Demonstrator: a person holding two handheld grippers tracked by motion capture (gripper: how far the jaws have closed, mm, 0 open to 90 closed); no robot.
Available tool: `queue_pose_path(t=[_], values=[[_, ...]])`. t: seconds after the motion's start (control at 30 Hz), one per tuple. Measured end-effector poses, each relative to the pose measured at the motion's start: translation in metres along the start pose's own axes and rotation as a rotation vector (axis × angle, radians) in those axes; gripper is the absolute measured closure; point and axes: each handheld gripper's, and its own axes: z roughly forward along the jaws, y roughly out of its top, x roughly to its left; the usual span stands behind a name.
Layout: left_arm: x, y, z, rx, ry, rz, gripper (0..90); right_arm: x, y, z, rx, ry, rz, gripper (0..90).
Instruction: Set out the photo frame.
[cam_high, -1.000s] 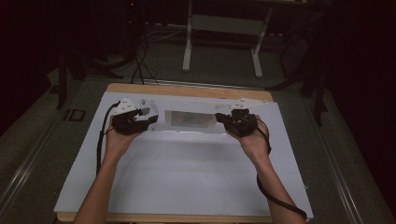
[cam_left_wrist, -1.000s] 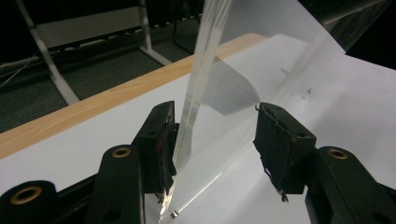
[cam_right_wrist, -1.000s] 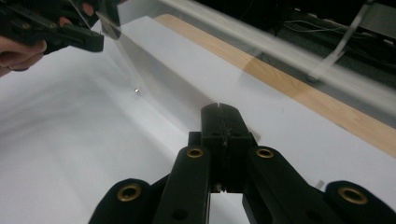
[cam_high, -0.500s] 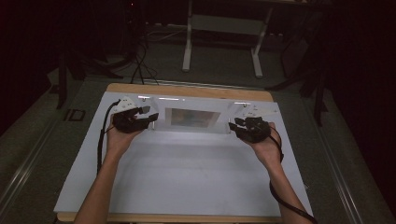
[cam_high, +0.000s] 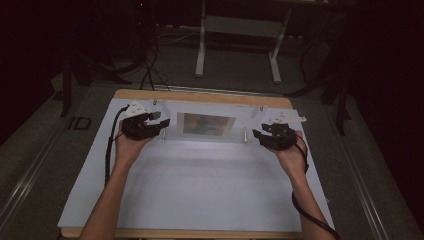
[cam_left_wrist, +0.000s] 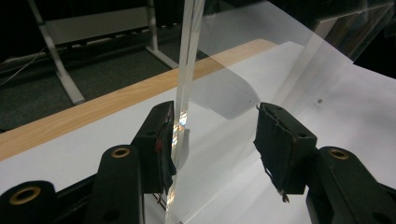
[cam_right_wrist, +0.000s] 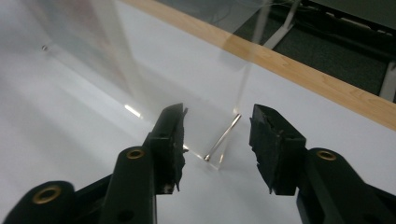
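A clear acrylic panel (cam_high: 205, 125) with a picture in its middle stands upright on the white sheet (cam_high: 200, 185) near the table's far edge. My left gripper (cam_high: 162, 122) is at its left end. In the left gripper view the jaws (cam_left_wrist: 215, 112) stand wide, with the panel's edge (cam_left_wrist: 187, 70) between them, close against the left pad and well apart from the right one. My right gripper (cam_high: 257, 134) is just off the panel's right end. Its jaws (cam_right_wrist: 218, 112) have just been opening. The panel's lower corner (cam_right_wrist: 223, 144) lies ahead of them, untouched.
A wooden table edge (cam_high: 200, 96) runs behind the panel. Beyond it, a white metal stand (cam_high: 235, 45) and cables lie on the dark floor. A black cable (cam_high: 305, 215) trails from the right gripper along the forearm.
The right gripper has moved right and down from the panel's right end, and its jaws have opened. The picture in the panel now shows more plainly. The left gripper has kept still.
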Motion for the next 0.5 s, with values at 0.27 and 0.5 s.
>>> queue_pose_path(t=[0.27,0.5], values=[[0.001,0.000,0.003,-0.009,0.010,-0.006,47.9,-0.004,0.006,0.014,-0.060,0.040,-0.021,46.9],[-0.002,0.001,0.010,0.023,0.058,0.028,44.6,-0.001,0.006,0.032,-0.084,0.069,-0.050,46.8]])
